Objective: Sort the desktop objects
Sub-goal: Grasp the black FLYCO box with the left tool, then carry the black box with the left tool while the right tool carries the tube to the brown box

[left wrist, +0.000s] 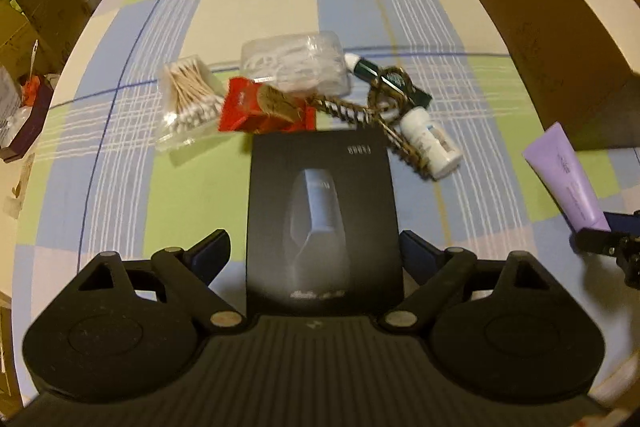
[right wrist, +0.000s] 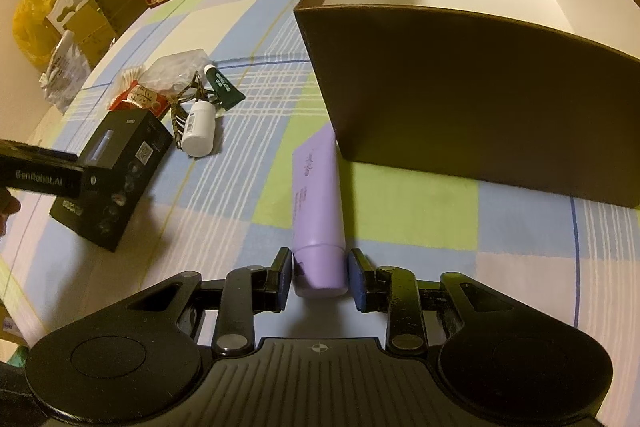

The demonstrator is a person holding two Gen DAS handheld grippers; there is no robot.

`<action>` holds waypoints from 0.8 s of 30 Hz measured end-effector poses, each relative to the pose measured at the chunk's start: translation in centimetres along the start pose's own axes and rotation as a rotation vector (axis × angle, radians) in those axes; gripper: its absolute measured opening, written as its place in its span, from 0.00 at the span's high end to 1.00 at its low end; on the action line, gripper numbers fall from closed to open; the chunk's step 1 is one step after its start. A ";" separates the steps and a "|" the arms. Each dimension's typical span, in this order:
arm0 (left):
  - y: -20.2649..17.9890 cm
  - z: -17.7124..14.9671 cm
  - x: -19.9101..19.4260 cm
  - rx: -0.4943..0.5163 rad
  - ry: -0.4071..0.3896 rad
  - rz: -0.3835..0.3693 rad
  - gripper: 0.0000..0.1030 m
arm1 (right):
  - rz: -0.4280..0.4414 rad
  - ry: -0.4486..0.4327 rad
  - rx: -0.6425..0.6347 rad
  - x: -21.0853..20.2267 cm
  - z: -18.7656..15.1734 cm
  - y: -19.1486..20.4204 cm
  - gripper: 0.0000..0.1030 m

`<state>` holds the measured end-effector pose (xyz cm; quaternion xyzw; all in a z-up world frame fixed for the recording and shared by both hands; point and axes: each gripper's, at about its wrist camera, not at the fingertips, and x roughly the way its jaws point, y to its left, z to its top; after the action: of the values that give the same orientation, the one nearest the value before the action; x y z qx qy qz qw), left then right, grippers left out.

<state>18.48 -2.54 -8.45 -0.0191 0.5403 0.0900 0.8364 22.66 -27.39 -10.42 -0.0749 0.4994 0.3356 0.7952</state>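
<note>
A black product box (left wrist: 324, 219) lies flat on the checked tablecloth between the fingers of my left gripper (left wrist: 316, 247), which is open wide; a gap shows beside the left pad. In the right wrist view the black box (right wrist: 116, 163) sits under the left gripper (right wrist: 40, 175). A purple tube (right wrist: 318, 203) lies on the cloth, its cap end between the pads of my right gripper (right wrist: 320, 279), open with thin gaps on both sides. The purple tube (left wrist: 564, 179) also shows at the right of the left wrist view.
Beyond the black box lies a pile: cotton swabs (left wrist: 188, 99), a clear plastic case (left wrist: 296, 63), a red packet (left wrist: 264, 107), a green tube (left wrist: 384, 75), a white bottle (left wrist: 428, 143) and a braided cord (left wrist: 360, 111). A large brown bin (right wrist: 480, 99) stands open at the right. Cartons line the far edge.
</note>
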 end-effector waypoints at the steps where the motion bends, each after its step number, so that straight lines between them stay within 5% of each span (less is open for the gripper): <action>1: 0.1 0.3 0.1 0.005 -0.006 -0.006 0.14 | -0.003 -0.004 -0.005 0.1 0.0 0.1 0.68; 8: -1.0 1.1 2.1 0.062 0.020 -0.004 0.24 | -0.065 -0.026 -0.054 1.0 0.7 1.0 0.63; 24: 0.0 -2.1 0.6 0.087 0.016 -0.019 0.26 | -0.140 -0.049 -0.185 2.8 0.9 3.2 0.66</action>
<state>16.86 -2.77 -9.90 0.0112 0.5500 0.0583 0.8330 22.20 -23.27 -11.62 -0.1742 0.4404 0.3257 0.8183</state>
